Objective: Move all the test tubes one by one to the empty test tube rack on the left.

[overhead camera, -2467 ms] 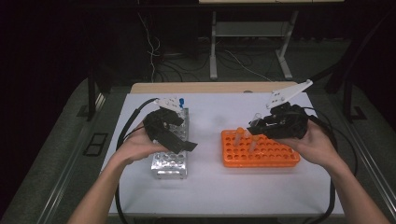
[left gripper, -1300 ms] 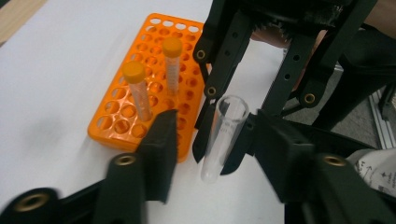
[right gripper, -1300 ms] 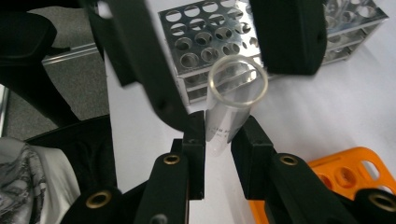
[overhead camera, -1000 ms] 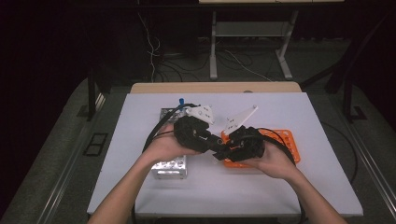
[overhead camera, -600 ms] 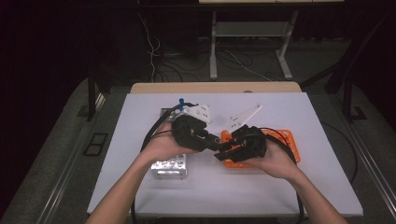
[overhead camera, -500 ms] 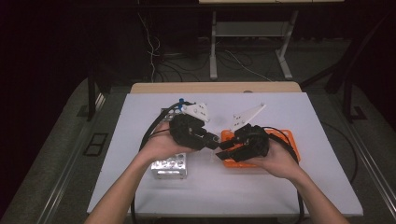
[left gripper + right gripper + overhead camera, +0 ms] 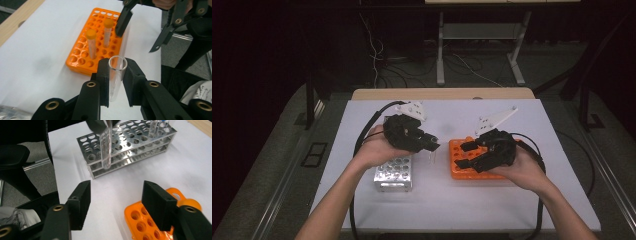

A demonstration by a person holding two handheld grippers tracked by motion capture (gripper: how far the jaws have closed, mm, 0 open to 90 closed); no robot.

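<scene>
While your left gripper (image 7: 116, 82) squeezes a clear glass tube (image 7: 115, 77) between its two black jaws, your right gripper (image 7: 115, 202) has its jaws wide apart with nothing in them. The tube has no cap and its open mouth points up at the camera on the left gripper. It hangs in the air just left of the orange rack (image 7: 474, 160), over the white table (image 7: 492, 200), between that rack and the metal rack (image 7: 394, 173). In the right gripper view the round bottom of the tube sits in front of the metal rack and does not touch the table. Your right gripper is over the orange rack, with its jaws pointing toward the tube. Two tubes with orange caps (image 7: 91, 33) stand up in the orange rack, near its middle. The metal rack is well to the left of the orange rack, under your left hand (image 7: 374, 149). Far from the orange rack, at the back of the metal rack, stands a tube with a blue cap (image 7: 163, 123).
</scene>
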